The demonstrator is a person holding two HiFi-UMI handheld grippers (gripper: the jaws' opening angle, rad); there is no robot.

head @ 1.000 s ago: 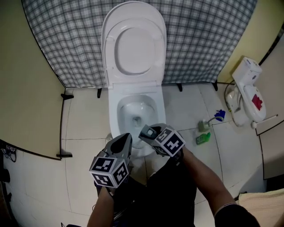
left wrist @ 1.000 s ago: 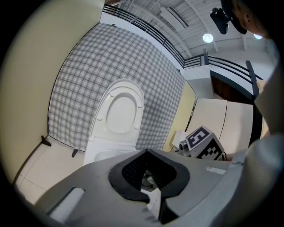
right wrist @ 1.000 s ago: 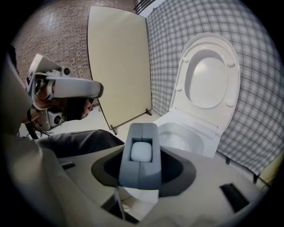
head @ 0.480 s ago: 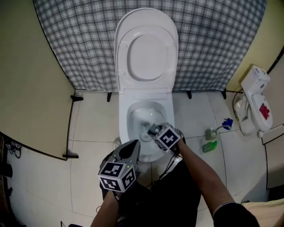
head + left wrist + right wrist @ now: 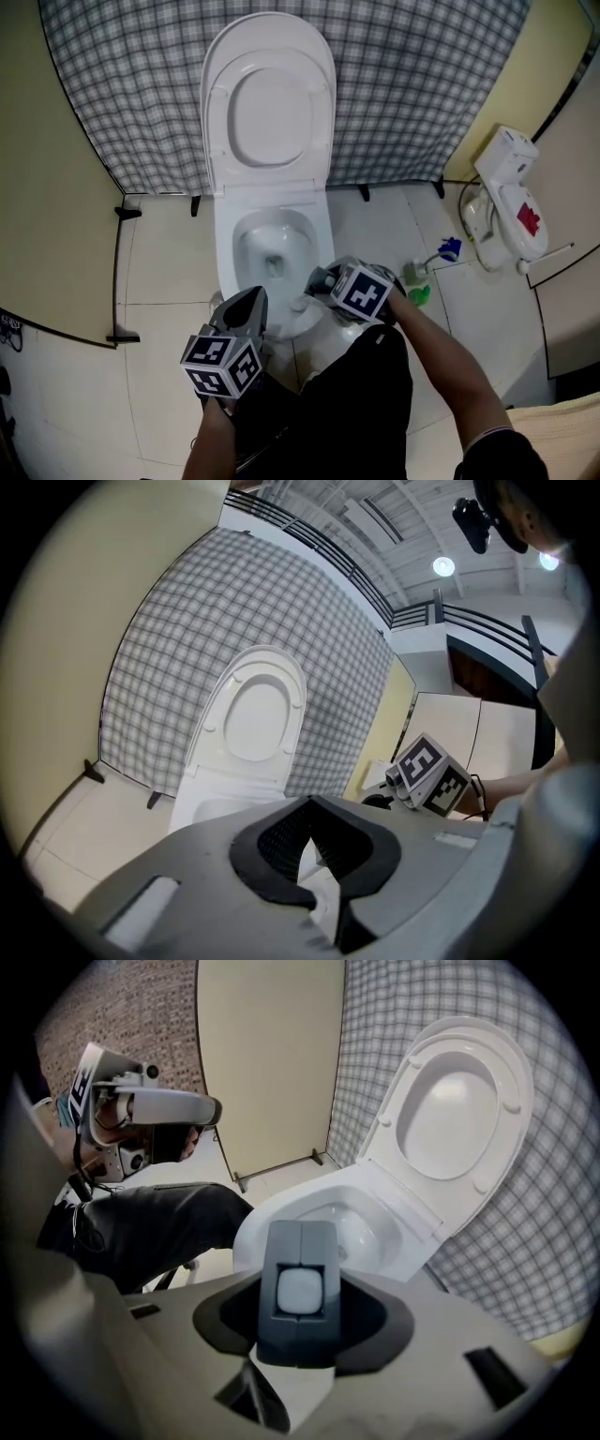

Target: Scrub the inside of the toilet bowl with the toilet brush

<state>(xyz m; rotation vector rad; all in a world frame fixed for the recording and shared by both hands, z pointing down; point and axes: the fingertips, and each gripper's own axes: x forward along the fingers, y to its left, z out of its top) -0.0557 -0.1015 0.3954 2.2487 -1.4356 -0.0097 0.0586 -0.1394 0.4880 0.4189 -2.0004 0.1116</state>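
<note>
We stand over a white toilet (image 5: pixel 225 258) on a pale tiled floor (image 5: pixel 159 281). Its lid (image 5: pixel 269 103) is raised against a checked curtain (image 5: pixel 422 84) that hangs between cream wall panels (image 5: pixel 47 187). Our dark trousers (image 5: pixel 347 403) fill the space just in front of the bowl and hide its foot.

By the wall on the right sits a white unit with a red label (image 5: pixel 511 202). Nearer the bowl lie a blue-headed tool (image 5: pixel 450 248) on a pale stem and a small green bottle (image 5: pixel 419 296).

The right gripper (image 5: pixel 326 280) hangs at the bowl's front right rim and covers part of it. Its jaws stand wide and are clamped on the squared grey handle of the toilet brush (image 5: pixel 302 1241). That handle end blocks our look at the brush head, so we cannot tell whether it is in the bowl.

The left gripper (image 5: pixel 253 300) hovers at the front left rim, its jaws drawn together on nothing.
</note>
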